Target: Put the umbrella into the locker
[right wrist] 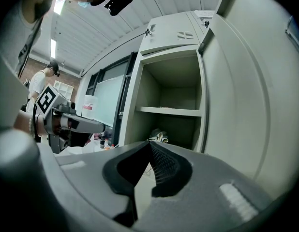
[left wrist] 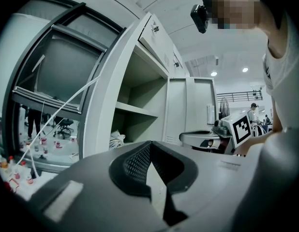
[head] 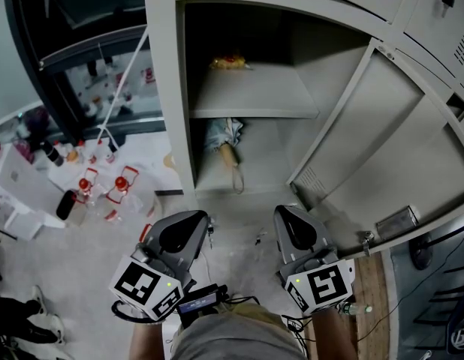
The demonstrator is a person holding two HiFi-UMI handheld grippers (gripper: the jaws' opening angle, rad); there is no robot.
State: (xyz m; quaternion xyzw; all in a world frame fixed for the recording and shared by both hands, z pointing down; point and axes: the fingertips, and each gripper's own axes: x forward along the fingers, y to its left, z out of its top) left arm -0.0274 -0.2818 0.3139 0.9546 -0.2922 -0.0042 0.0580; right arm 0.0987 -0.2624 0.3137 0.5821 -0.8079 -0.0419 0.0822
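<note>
Umbrella [head: 225, 145] lies inside the locker [head: 169, 88], in the lower compartment under the shelf [head: 254, 100]. It's folded, handle end toward the opening w/ the strap trailing to the front edge. So the placing step looks done and the task is prob. at its end, both grippers standing clear.

What's left, if anything, is the door [head: 375, 133], wide open at the right. Closing it would call for the R gripper [head: 290, 217] to reach right, get behind the door's edge and swing it in, w/out the strap catching. Can't tell from the head view whether the strap overhangs the edge.

L gripper [left wrist: 150, 148]: jaws together, pads meeting at the tip, nothing betw. them. It touches nothing and is held level in front of the locker, well apart from the umbrella.

R gripper: same, jaws together and empty, pointing at the open compartment, near the door's lower corner but not touching.

Small yellowish item [head: 230, 63] on the shelf, too blurred to ID.
</note>
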